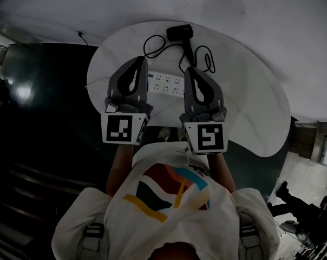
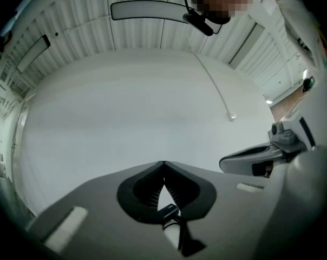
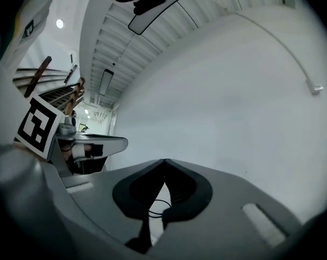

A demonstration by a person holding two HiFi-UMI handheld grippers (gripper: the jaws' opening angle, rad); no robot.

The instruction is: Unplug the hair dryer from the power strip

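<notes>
On the round white table (image 1: 250,107) lies a black hair dryer (image 1: 180,32) at the far edge, its black cord (image 1: 152,45) looping beside it. A white power strip (image 1: 166,83) lies across the table between my two grippers. Where the plug meets the strip is hidden behind the right gripper. My left gripper (image 1: 137,58) and right gripper (image 1: 191,69) are held side by side above the strip, both shut and empty. In the left gripper view the jaws (image 2: 163,164) meet at the tips. In the right gripper view the jaws (image 3: 164,161) do the same, with cord (image 3: 155,207) showing below.
Both gripper views face a plain white wall (image 2: 152,102). Dark floor lies left of the table. A wooden cabinet (image 1: 315,140) stands at the right, and a person's legs (image 1: 293,199) show at the lower right.
</notes>
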